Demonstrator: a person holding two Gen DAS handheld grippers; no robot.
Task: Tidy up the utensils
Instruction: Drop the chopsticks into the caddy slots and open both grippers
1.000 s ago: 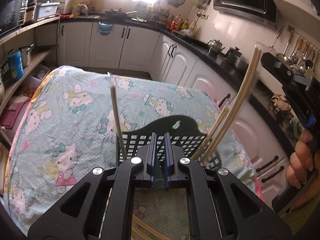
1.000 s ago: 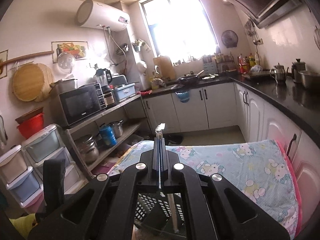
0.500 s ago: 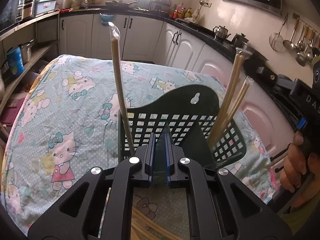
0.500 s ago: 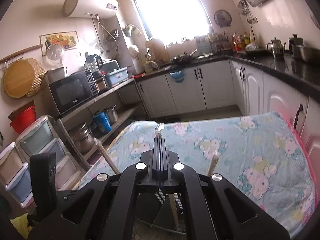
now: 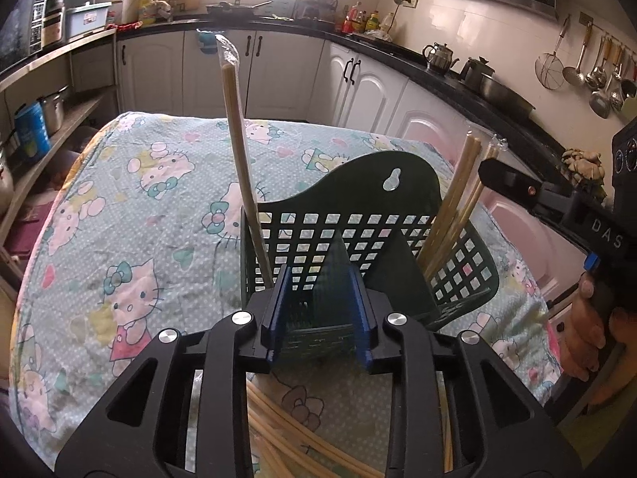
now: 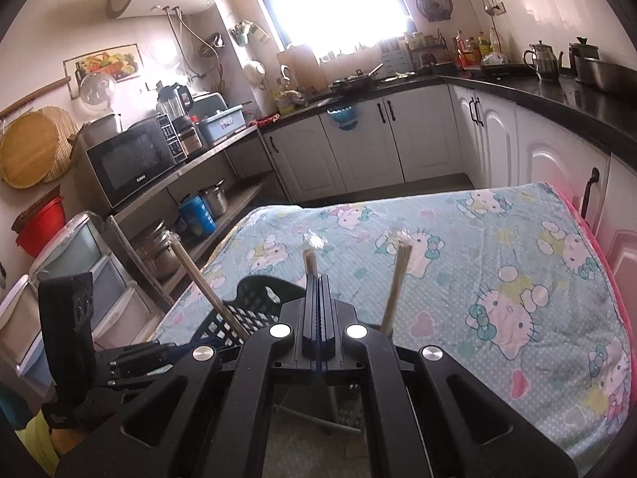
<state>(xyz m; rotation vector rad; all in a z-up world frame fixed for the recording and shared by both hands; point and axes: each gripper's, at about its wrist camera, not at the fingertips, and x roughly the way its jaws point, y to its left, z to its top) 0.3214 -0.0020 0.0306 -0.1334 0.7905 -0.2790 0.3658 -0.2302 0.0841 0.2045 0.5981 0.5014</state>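
A dark green slotted utensil basket (image 5: 358,235) stands on the table; its back shows in the right wrist view (image 6: 254,298). A wrapped chopstick pair (image 5: 241,159) leans in its left side, and wrapped chopsticks (image 5: 458,207) lean in its right side. My left gripper (image 5: 318,314) is open, its jaws straddling the basket's near wall, holding nothing. My right gripper (image 6: 317,318) is shut on a wrapped chopstick pair (image 6: 310,257) that stands upright over the basket. Loose chopsticks (image 5: 286,438) lie on the table under my left gripper.
The table wears a Hello Kitty cloth (image 5: 139,207). White cabinets and a black counter (image 5: 458,75) run behind and to the right. Shelves with a microwave (image 6: 135,163) and storage drawers stand at the left. Ladles hang on the right wall (image 5: 589,71).
My left gripper has opened from shut and dropped lower toward the basket. My right gripper has tilted down, still shut on its chopsticks, which now stand in the basket's right side.
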